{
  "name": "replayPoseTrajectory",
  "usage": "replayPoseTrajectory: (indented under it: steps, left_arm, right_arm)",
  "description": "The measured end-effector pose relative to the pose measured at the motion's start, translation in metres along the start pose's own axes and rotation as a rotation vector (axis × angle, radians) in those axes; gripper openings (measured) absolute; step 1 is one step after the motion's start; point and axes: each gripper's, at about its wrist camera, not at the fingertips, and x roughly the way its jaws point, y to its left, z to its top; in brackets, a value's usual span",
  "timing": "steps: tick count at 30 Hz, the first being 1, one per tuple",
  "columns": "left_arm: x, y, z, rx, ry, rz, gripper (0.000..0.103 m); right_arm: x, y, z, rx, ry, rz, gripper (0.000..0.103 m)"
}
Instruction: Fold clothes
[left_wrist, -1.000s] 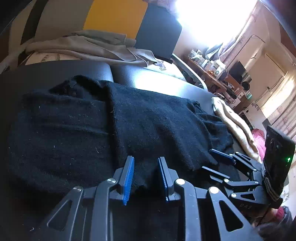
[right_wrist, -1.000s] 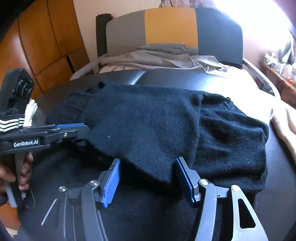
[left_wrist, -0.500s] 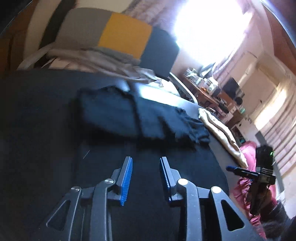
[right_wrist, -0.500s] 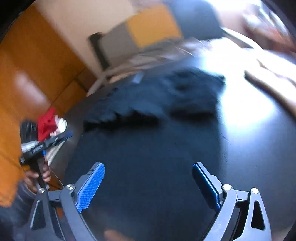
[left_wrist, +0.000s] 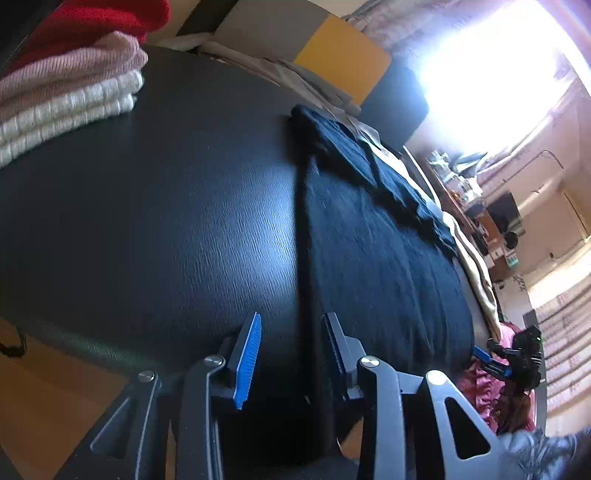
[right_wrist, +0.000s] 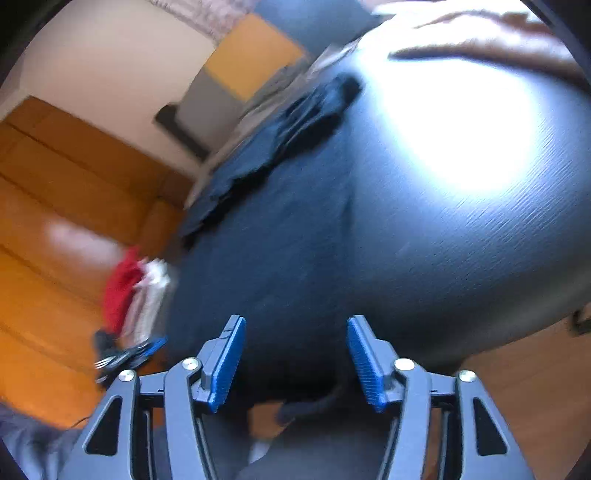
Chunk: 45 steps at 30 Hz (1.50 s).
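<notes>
Far left, the folded stack (left_wrist: 66, 85) – red on top, pink, then white knit – sits at the table's back corner, well apart from my work. The black table (left_wrist: 147, 221) is bare and shiny between the stack and the garment.

My left claw (left_wrist: 291, 354) hangs at the near table edge, jaws apart w/ nothing between the blue pads; the left edge of the black sweater (left_wrist: 384, 258) runs right up between them. A sec ago this claw was low over the garment's middle, right by the folded-over sleeves. Now it's pulled back to the hem end, so the whole length stretches away from me, sleeves bunched on top at the far end.

Right claw (right_wrist: 295, 354) – also wide open, empty, at the near edge w/ the sweater's hem end just ahead of it. View is blurred, so I can't tell exactly where the hem sits vs. the pads. It too was over the middle a sec ago, jaws around the cloth but not pinching.

What that means, I reckon: sleeves are laid in, both claws have dropped back to the bottom corners. Looks like the lengthwise fold is what's left – each claw would need a corner of the hem.

Far right, a beige garment (left_wrist: 476, 266) lies just past the sweater.
</notes>
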Motion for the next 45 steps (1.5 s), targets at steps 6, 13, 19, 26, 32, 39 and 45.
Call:
replayPoseTrajectory:
  steps: [6,13,19,26,32,39,45]
  left_arm:
    - [0.003,-0.007,-0.013,0.060,0.050,-0.045,0.043]
    - [0.012,-0.028,-0.022,0.173,0.086,-0.018,0.044]
    - [0.019,-0.033,-0.031,0.161,0.141,-0.004,0.044]
    - [0.057,-0.045,-0.056,0.135,0.274,0.071,0.019]
    - [0.029,-0.052,-0.044,0.142,0.204,-0.048,0.007]
    - [-0.014,-0.060,0.004,0.114,0.076,-0.300,0.007]
    - [-0.015,-0.072,0.063,0.094,0.006,-0.460,0.007]
  right_arm:
    - [0.025,-0.002,-0.023,0.007,0.075,0.050,0.056]
    - [0.050,-0.003,-0.025,-0.001,0.138,0.050,0.056]
    - [0.072,0.001,-0.026,0.025,0.212,-0.009,0.067]
    - [0.075,0.028,-0.026,-0.088,0.213,-0.169,0.007]
    - [0.066,0.052,-0.027,-0.149,0.178,-0.132,0.007]
    - [0.041,0.075,-0.011,-0.146,0.112,0.026,0.007]
    - [0.025,0.105,0.017,-0.139,0.009,0.152,0.007]
